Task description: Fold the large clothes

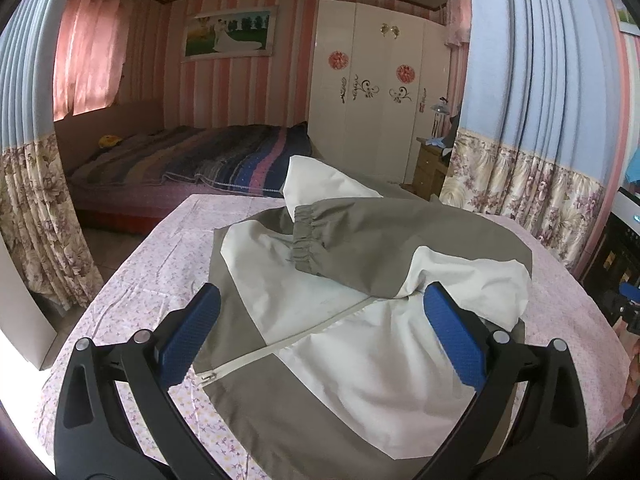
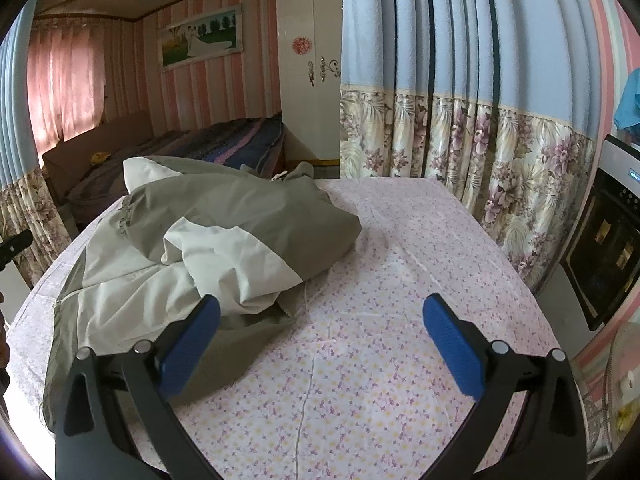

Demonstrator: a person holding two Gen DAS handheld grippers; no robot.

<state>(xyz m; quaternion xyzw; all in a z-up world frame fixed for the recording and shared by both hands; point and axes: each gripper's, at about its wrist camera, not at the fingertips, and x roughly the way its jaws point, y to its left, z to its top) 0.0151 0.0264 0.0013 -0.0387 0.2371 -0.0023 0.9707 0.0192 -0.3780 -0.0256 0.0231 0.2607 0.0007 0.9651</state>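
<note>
On the table [image 2: 400, 240], both tools gape above the jacket [image 1: 340, 340].

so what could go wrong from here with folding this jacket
1. The jacket lies bunched, with a grey sleeve draped across its front; folding now would likely trap those wrinkles.
2. The open left gripper straddles the zipper over layered fabric; closing here may pinch several layers together.
3. The open right gripper sits mostly over bare tablecloth, so it might grab that instead.
</note>
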